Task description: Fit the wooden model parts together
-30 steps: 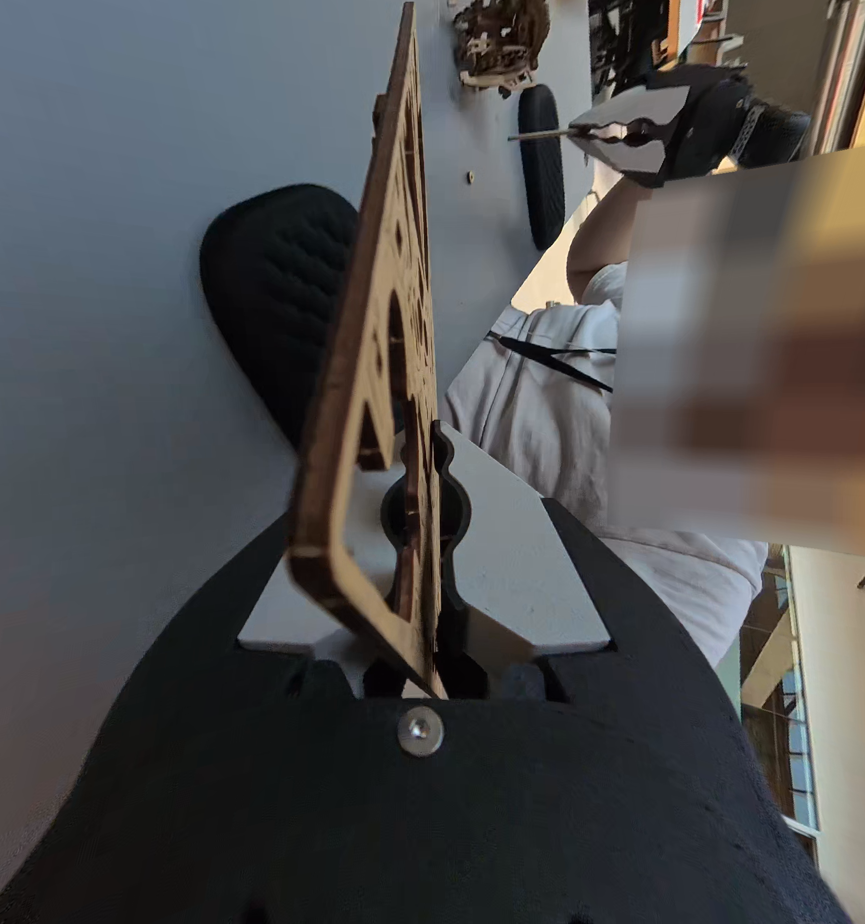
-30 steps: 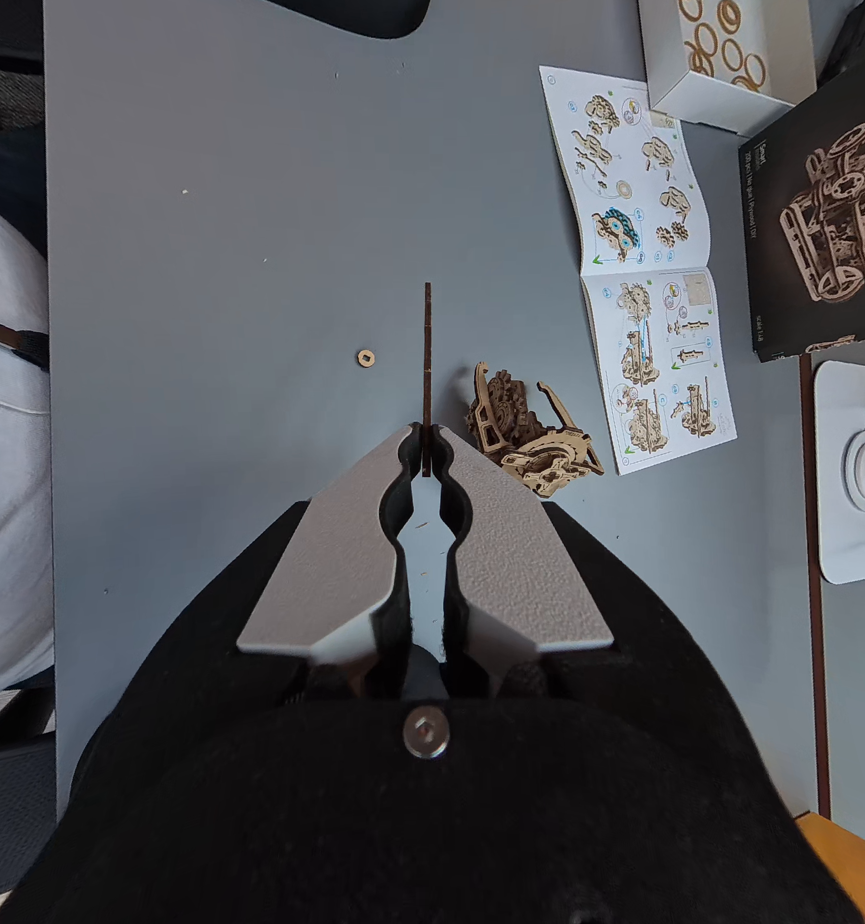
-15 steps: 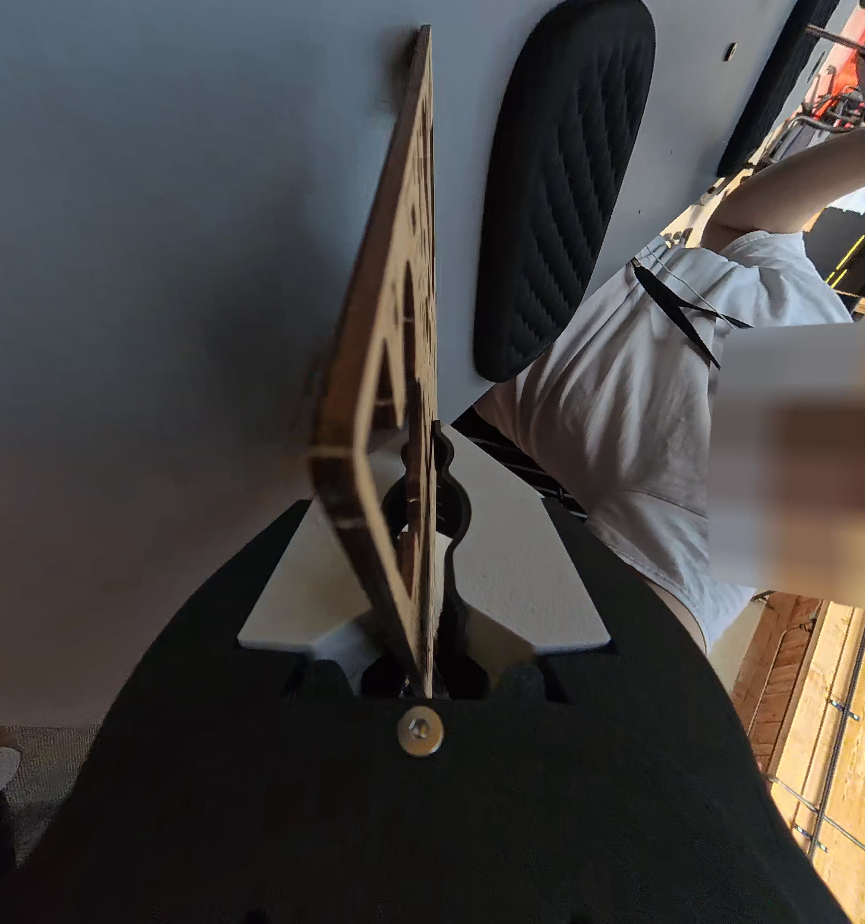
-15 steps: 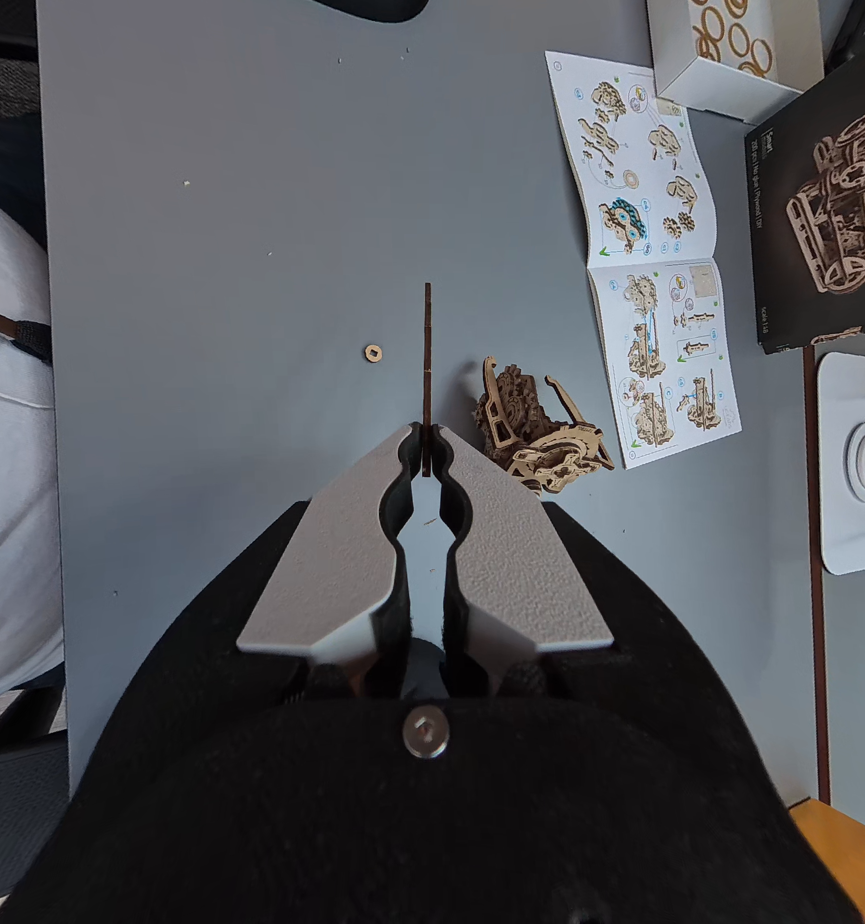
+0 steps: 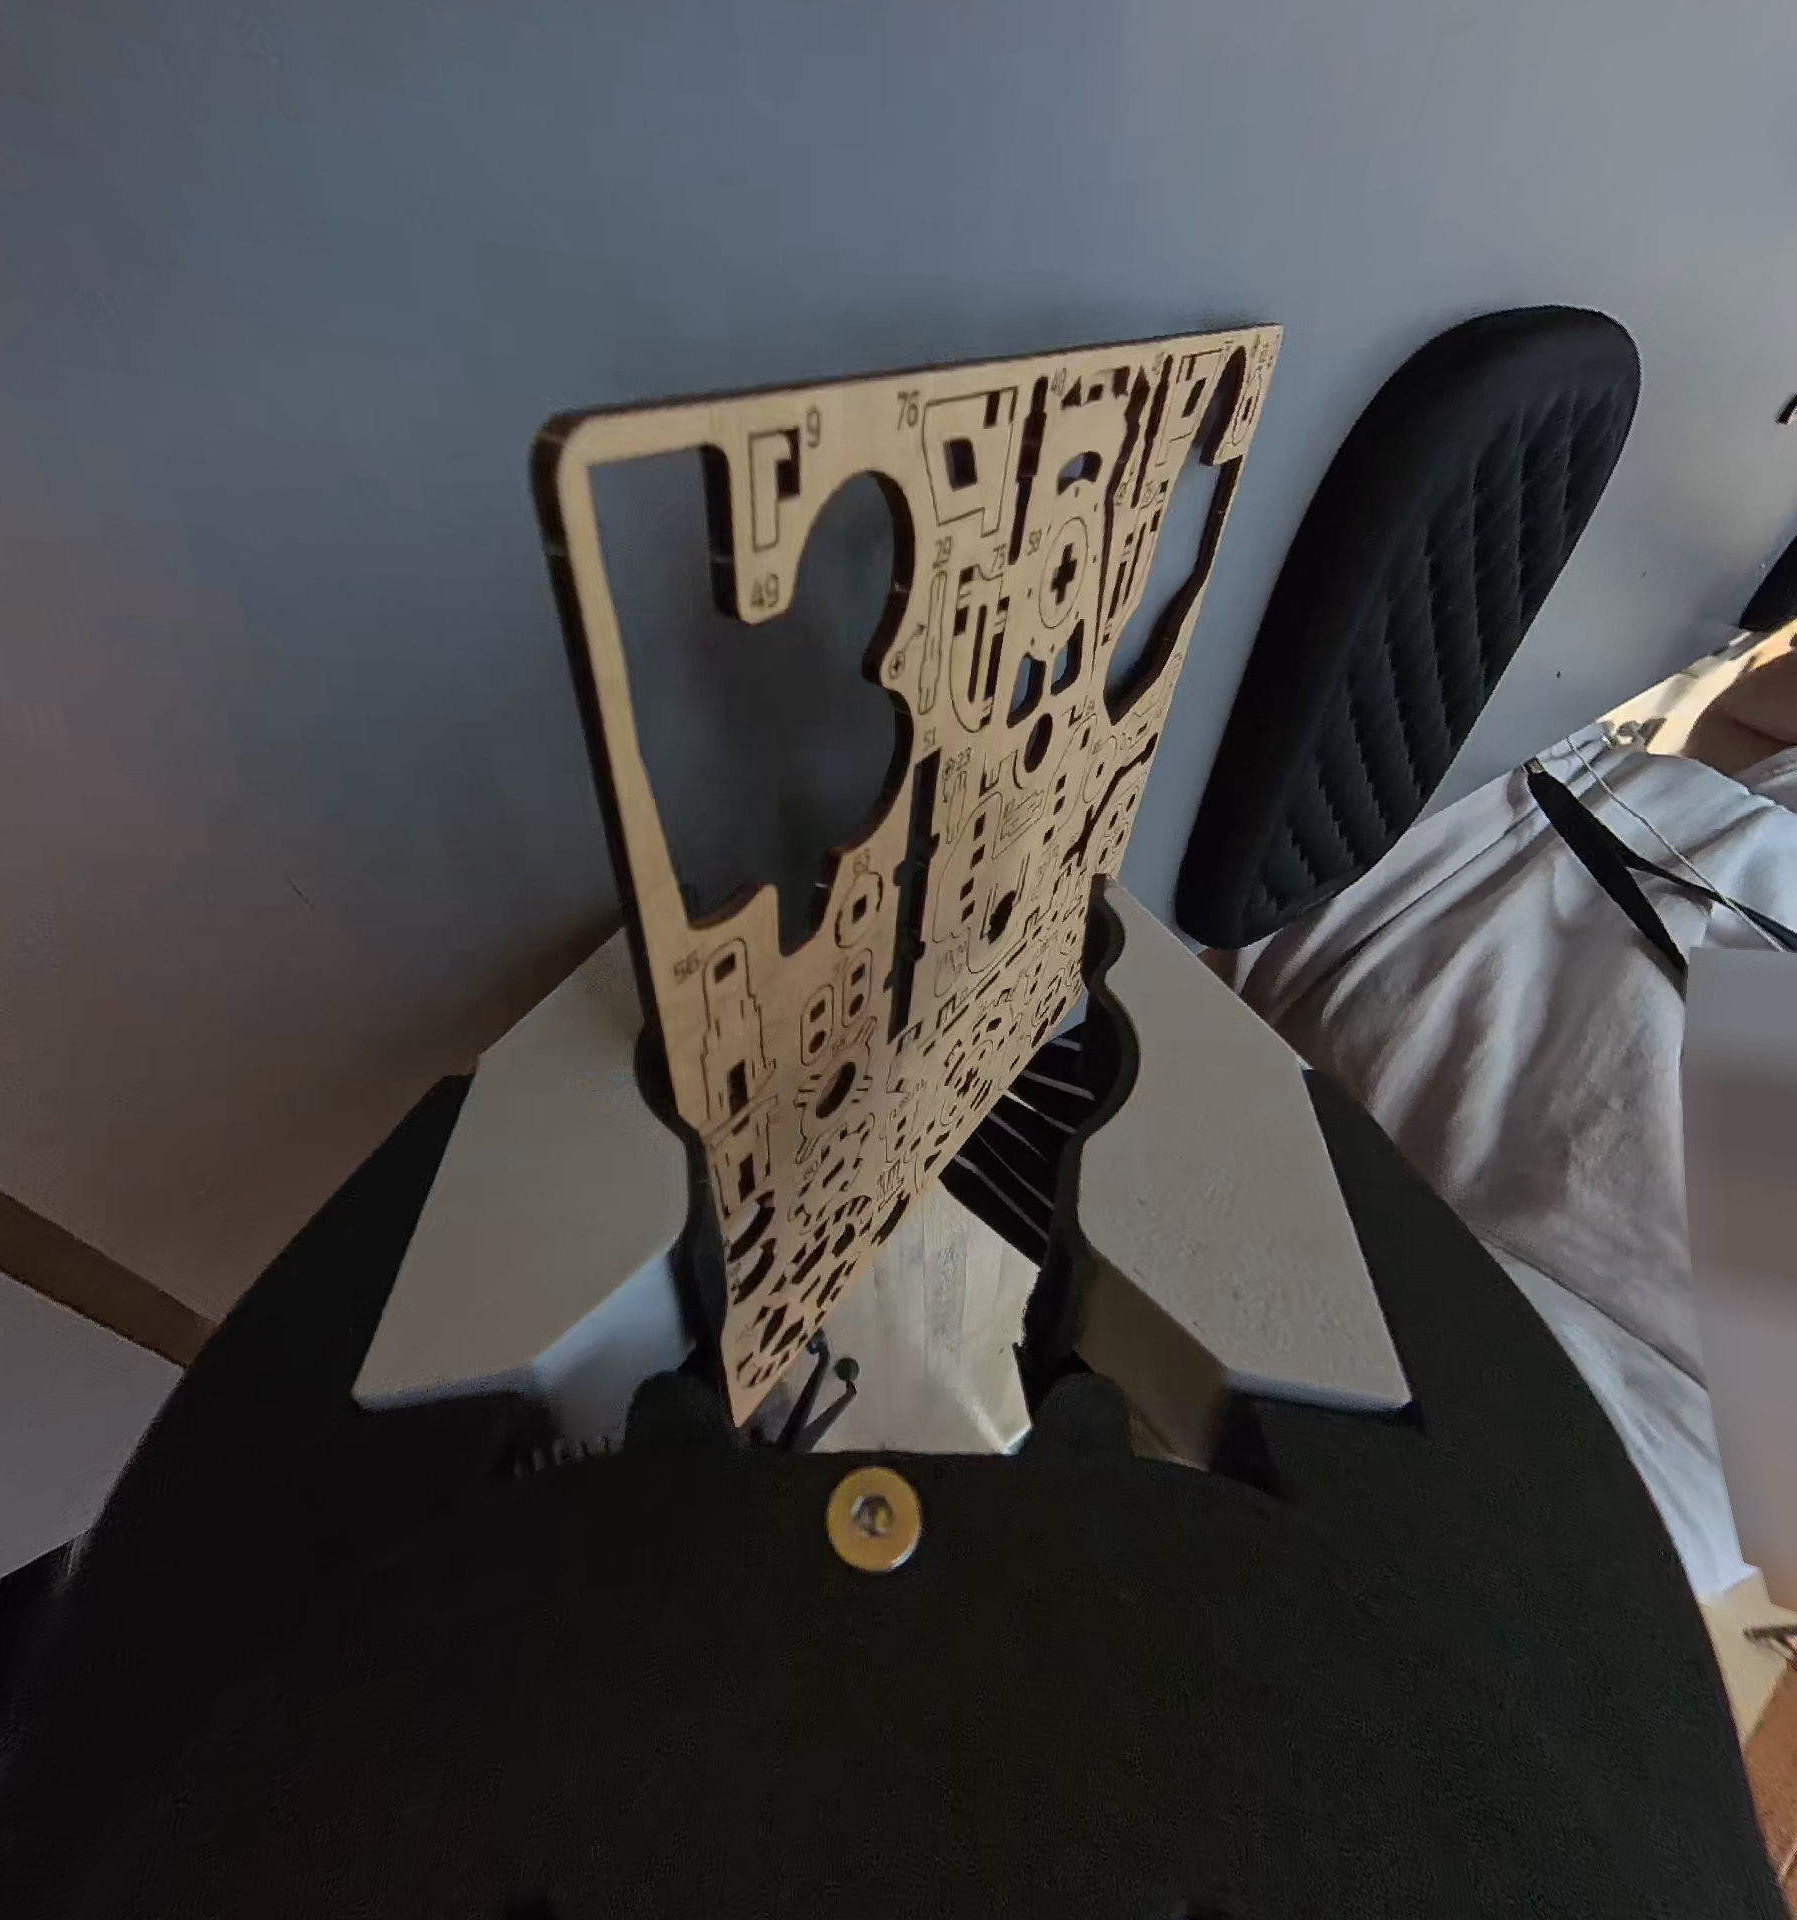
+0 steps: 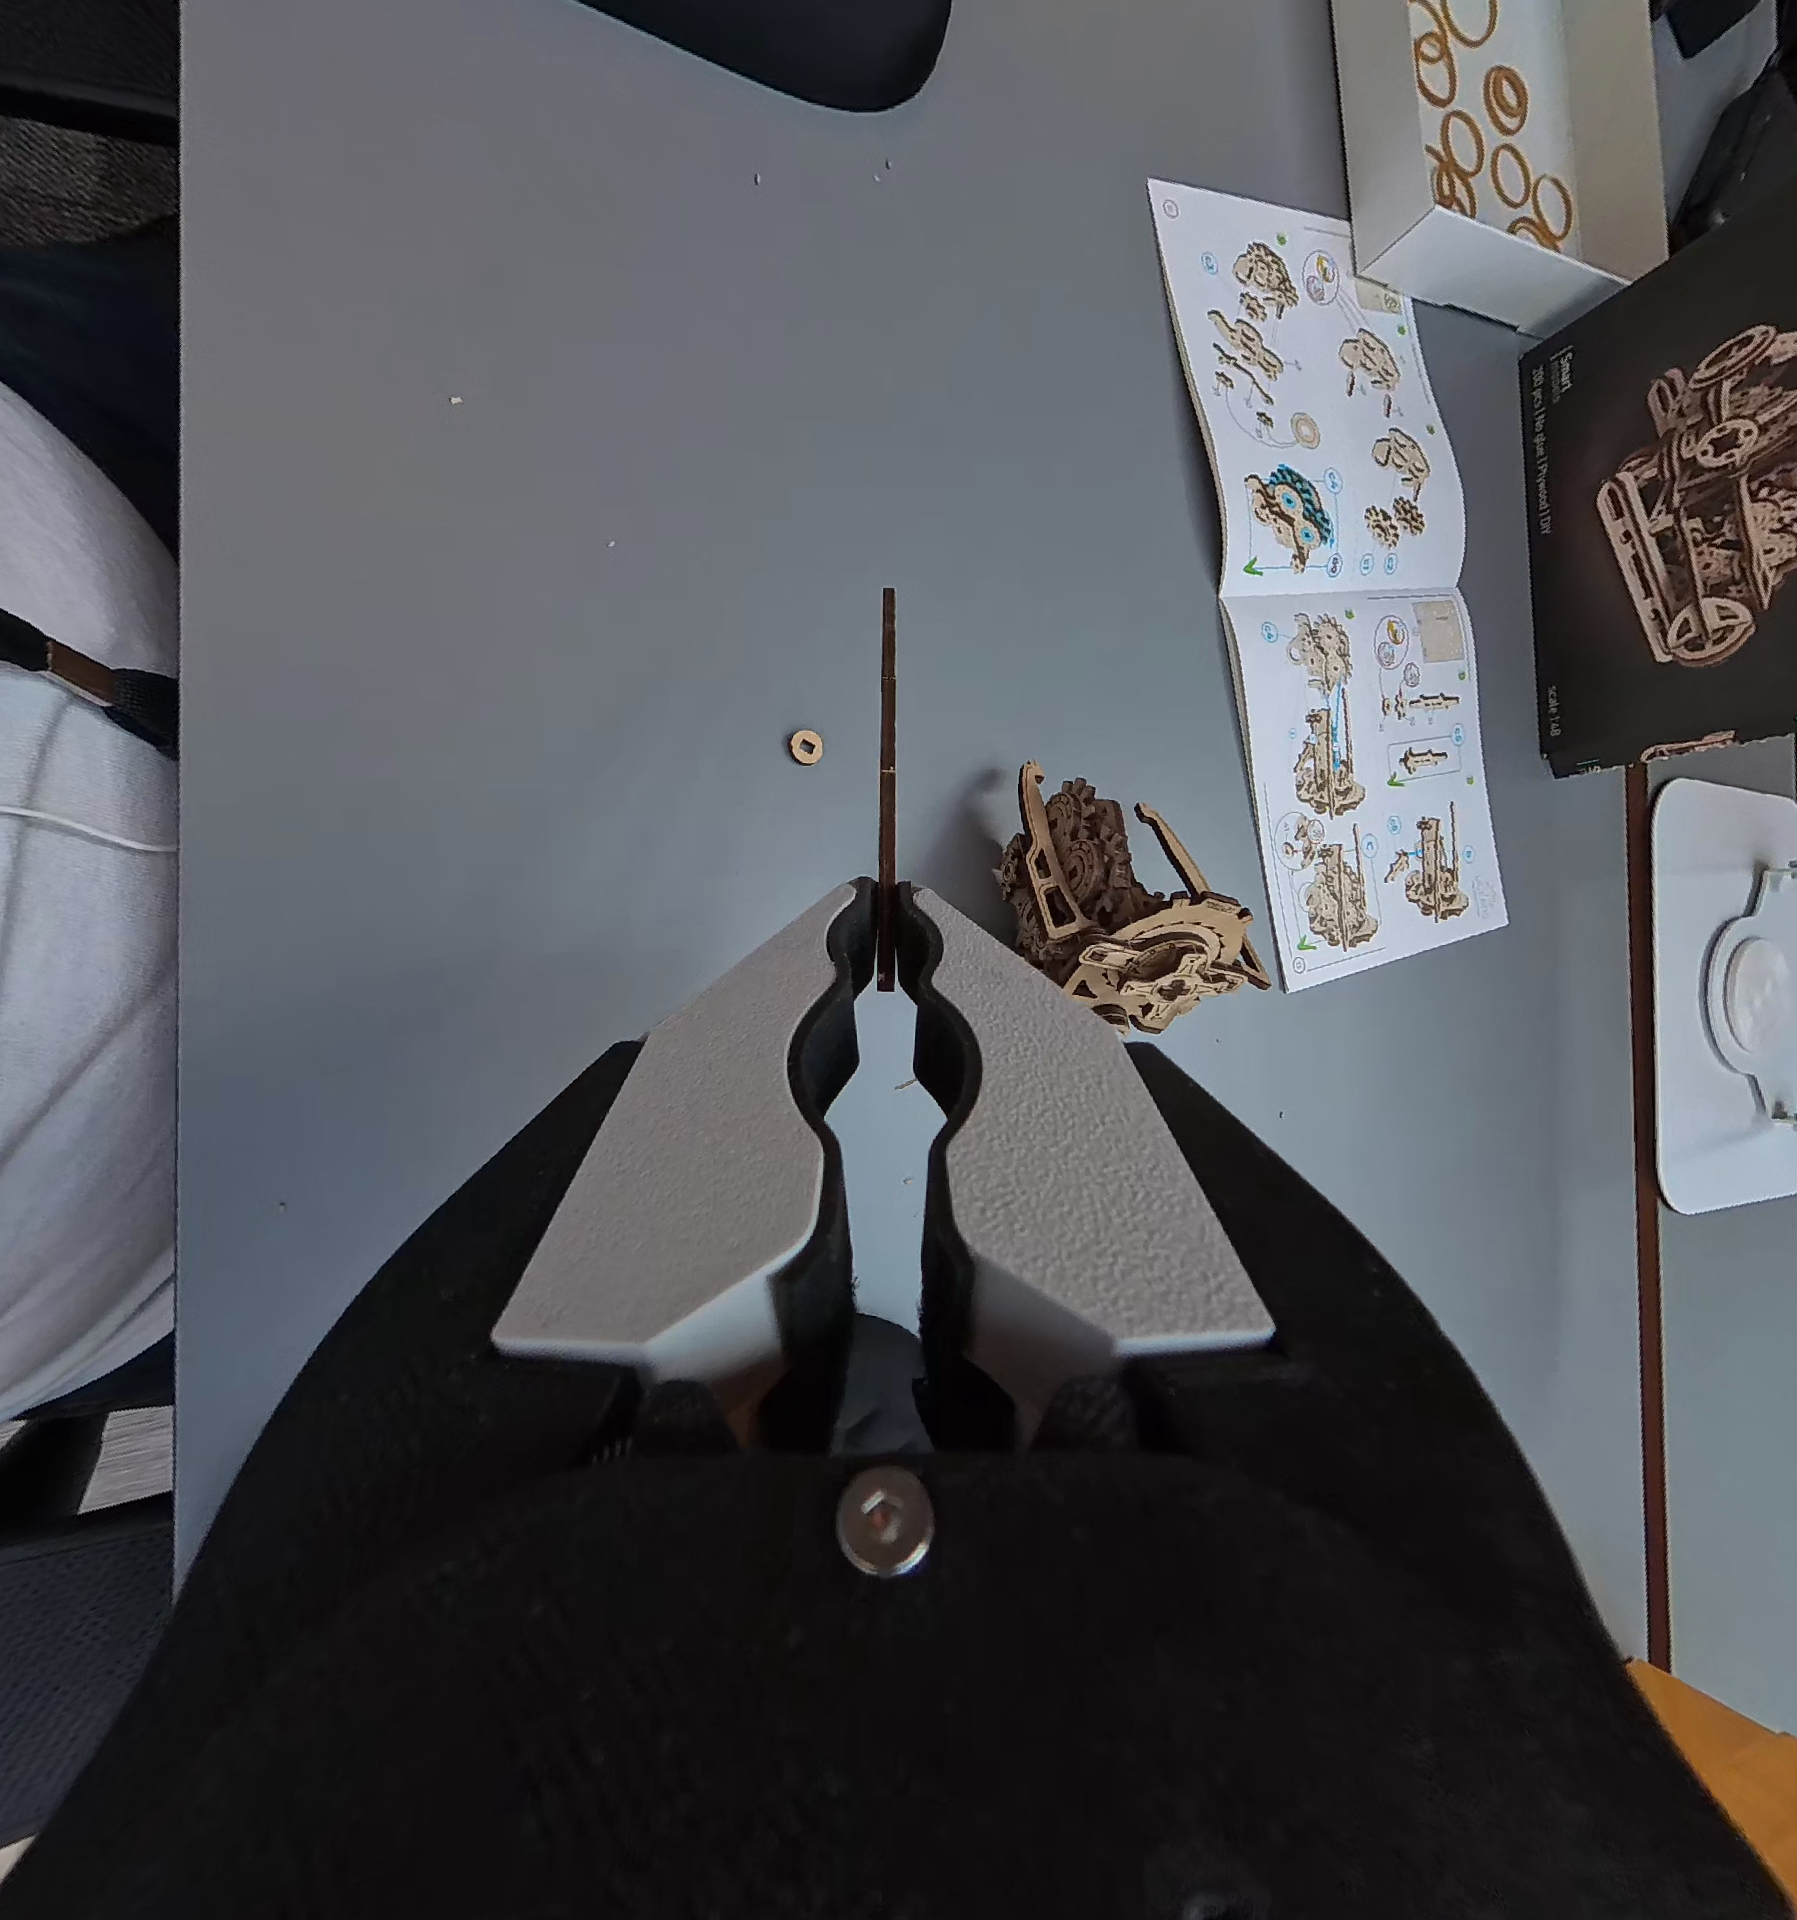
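My left gripper is open. A laser-cut wooden parts sheet stands slanted between its two fingers, touching both, with its face turned to the camera. My right gripper is shut on a thin dark wooden strip, seen edge-on and sticking straight out past the tips. It hangs above the grey table. A half-built wooden model lies on the table just right of the right gripper's tips. A small wooden washer lies just left of the strip.
An open instruction booklet, a white box, a black kit box and a white holder lie at the table's right. A black padded armrest and a person in a white shirt are to the left gripper's right. The grippers' ends are close to 50 cm from one another. Between my right fingertips and the small wooden washer there is roughly 10 cm.
The left gripper's jaws have opened and the parts sheet has swung from edge-on to face-on between them. The left view has turned. The right gripper holds the strip almost still.
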The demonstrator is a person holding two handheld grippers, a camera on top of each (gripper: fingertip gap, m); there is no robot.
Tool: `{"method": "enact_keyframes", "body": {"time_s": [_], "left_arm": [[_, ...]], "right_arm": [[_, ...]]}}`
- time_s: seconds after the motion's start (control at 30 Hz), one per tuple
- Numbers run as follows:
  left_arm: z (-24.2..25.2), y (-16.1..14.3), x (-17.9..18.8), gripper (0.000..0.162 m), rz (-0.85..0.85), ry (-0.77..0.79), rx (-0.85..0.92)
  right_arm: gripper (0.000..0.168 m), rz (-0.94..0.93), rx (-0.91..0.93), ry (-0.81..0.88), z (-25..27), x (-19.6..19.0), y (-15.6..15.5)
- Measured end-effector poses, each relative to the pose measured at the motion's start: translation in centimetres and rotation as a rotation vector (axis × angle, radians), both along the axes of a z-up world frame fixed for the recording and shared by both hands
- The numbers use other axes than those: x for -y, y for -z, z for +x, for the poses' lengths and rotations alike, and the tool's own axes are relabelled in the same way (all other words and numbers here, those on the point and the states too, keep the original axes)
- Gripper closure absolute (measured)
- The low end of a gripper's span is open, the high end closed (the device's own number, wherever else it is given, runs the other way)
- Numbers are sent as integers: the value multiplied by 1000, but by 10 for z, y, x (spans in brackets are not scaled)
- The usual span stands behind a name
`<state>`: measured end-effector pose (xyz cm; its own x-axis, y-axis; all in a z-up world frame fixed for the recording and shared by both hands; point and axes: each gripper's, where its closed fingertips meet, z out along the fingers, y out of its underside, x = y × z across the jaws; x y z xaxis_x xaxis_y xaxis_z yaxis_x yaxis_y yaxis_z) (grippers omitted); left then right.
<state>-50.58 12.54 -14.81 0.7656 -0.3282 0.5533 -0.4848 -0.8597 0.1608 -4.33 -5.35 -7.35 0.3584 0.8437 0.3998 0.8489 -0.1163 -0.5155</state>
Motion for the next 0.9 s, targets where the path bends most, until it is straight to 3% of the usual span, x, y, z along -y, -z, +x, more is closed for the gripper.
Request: {"method": "enact_keyframes", "body": {"time_s": [0.17, 0.27, 0.33, 0.43, 0.53, 0.63, 0.7, 0.73, 0.77, 0.8, 0.9], "left_arm": [[-27, 7, -1, 57, 106, 59, -217], [-35, 11, 3, 51, 136, 67, -266], [-30, 7, -1, 52, 212, 41, -219], [5, -19, -8, 59, 396, -29, -15], [76, -69, -1, 78, 660, -89, 277], [176, -98, 54, 94, 808, -10, 548], [237, -90, 92, 105, 875, 118, 587], [265, -84, 106, 120, 923, 178, 595], [292, -80, 117, 152, 971, 226, 617], [317, -78, 126, 162, 1001, 257, 641], [361, -59, 123, 162, 1057, 327, 555]], "right_arm": [[167, 13, -2, -5, -1, 0, 0], [167, 26, -7, 6, 4, 2, -1], [167, 37, -18, 20, 9, 5, -2], [167, 62, -46, 61, 21, 8, -5], [167, 65, -129, 90, 27, 11, -8], [167, 30, -236, 21, 16, 21, -2], [167, 31, -239, -35, 9, 25, 9], [167, 25, -215, -35, 10, 24, 17], [167, 5, -183, -23, 13, 23, 26], [167, -9, -155, -7, 16, 21, 34], [166, -13, -140, 12, 24, 19, 41]]}}
